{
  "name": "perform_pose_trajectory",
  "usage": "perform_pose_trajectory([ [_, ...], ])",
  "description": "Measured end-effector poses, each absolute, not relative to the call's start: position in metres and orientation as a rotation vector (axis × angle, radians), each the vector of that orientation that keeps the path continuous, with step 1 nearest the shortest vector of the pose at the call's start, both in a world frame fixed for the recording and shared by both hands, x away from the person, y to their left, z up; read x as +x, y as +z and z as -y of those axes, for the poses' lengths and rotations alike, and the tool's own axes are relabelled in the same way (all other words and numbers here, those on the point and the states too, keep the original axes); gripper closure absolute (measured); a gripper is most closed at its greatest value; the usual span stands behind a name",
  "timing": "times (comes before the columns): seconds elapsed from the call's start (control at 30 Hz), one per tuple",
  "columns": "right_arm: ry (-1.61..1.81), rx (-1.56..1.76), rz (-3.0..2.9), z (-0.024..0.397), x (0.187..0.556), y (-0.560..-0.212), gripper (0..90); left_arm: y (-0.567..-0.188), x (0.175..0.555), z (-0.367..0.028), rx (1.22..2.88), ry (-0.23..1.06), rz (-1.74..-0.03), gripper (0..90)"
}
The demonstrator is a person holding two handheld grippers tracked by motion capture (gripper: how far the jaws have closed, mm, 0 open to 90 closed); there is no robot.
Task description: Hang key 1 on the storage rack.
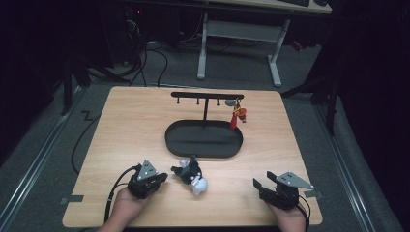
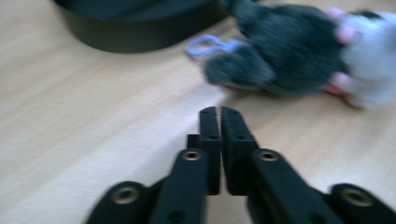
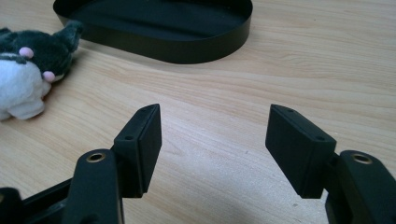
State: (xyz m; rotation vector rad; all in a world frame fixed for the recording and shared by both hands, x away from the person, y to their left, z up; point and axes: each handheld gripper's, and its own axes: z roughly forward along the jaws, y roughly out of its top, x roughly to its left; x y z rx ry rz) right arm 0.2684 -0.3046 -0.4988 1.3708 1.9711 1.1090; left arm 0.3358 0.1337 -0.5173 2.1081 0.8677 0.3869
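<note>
A small grey and white plush toy [image 1: 191, 175] lies on the wooden table [image 1: 125, 125] near its front edge, just in front of the black oval tray [image 1: 169, 140]. My left gripper [image 1: 166, 177] rests on the table left of the toy, pointing at it. In the left gripper view its jaws [image 2: 219, 112] are shut with nothing between them, a short way from the plush [image 2: 280, 60] and its lavender loop [image 2: 208, 44]. My right gripper [image 1: 262, 180] sits at the front right, open and empty [image 3: 215, 121], with the plush [image 3: 28, 70] off to its left.
The tray [image 3: 187, 49] carries a black T-shaped stand [image 1: 207, 95] with several hooks. A red tasselled charm [image 1: 237, 116] hangs from the stand's right end. Bare wood lies between the two grippers and around the tray.
</note>
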Motion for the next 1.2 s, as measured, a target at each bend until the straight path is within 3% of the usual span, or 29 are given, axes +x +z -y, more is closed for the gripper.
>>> perform_pose_trajectory([
  [0.17, 1.129, 1.384, -1.95, 0.307, 0.267, -0.497, 37.1, -0.517, 0.354, -0.128, 2.114, 0.48, -0.961, 90.0],
  [0.37, 1.163, 1.399, -1.941, 0.31, 0.267, -0.496, 37.4, -0.52, 0.362, -0.093, 2.167, 0.473, -0.951, 90.0],
  [0.53, 1.17, 1.407, -1.94, 0.316, 0.267, -0.496, 38.1, -0.52, 0.351, -0.039, 2.232, 0.417, -0.843, 90.0],
  [0.57, 1.171, 1.413, -1.937, 0.317, 0.267, -0.496, 38.2, -0.519, 0.345, -0.013, 2.248, 0.391, -0.792, 90.0],
  [0.8, 1.187, 1.446, -1.901, 0.329, 0.265, -0.495, 38.7, -0.52, 0.331, 0.041, 2.282, 0.332, -0.669, 90.0],
  [0.87, 1.194, 1.455, -1.893, 0.332, 0.264, -0.495, 38.9, -0.521, 0.328, 0.042, 2.275, 0.317, -0.664, 86.8],
  [0.93, 1.199, 1.459, -1.891, 0.335, 0.264, -0.495, 39.0, -0.522, 0.323, 0.033, 2.266, 0.305, -0.671, 77.6],
  [1.07, 1.209, 1.481, -1.886, 0.339, 0.264, -0.497, 39.1, -0.52, 0.3, 0.006, 2.217, 0.275, -0.667, 76.4],
  [1.2, 1.215, 1.49, -1.88, 0.34, 0.264, -0.497, 39.2, -0.516, 0.278, 0.008, 2.223, 0.168, -0.591, 72.2],
])
